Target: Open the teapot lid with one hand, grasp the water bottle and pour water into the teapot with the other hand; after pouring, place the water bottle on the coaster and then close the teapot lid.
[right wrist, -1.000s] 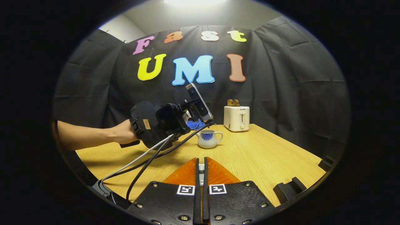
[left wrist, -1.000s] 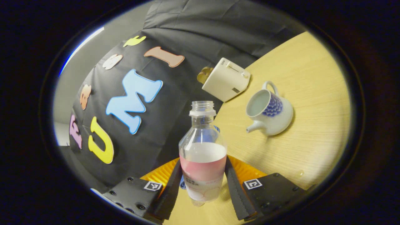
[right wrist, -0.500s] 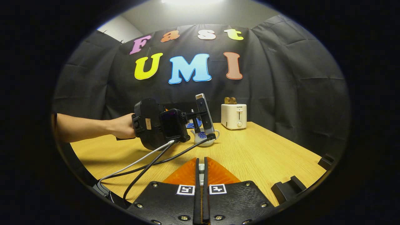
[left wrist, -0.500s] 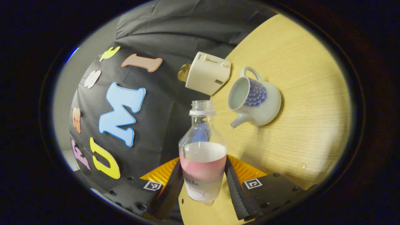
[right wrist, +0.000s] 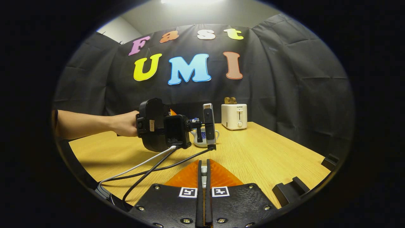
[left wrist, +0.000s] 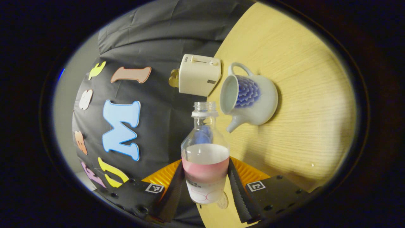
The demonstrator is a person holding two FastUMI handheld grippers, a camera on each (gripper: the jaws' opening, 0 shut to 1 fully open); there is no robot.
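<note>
Gripping the uncapped water bottle (left wrist: 205,158) around its labelled middle, the left gripper (left wrist: 205,186) tips its mouth beside the open teapot (left wrist: 250,98). Half full, its thin plastic likely flexes; hold firmly. The right gripper (right wrist: 204,190) rests fully closed, seemingly empty.

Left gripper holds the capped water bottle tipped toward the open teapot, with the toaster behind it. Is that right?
Not quite: the water bottle has no cap; its neck is open in the left gripper view. The rest holds: the left gripper grips it near the lidless teapot, toaster behind.
</note>
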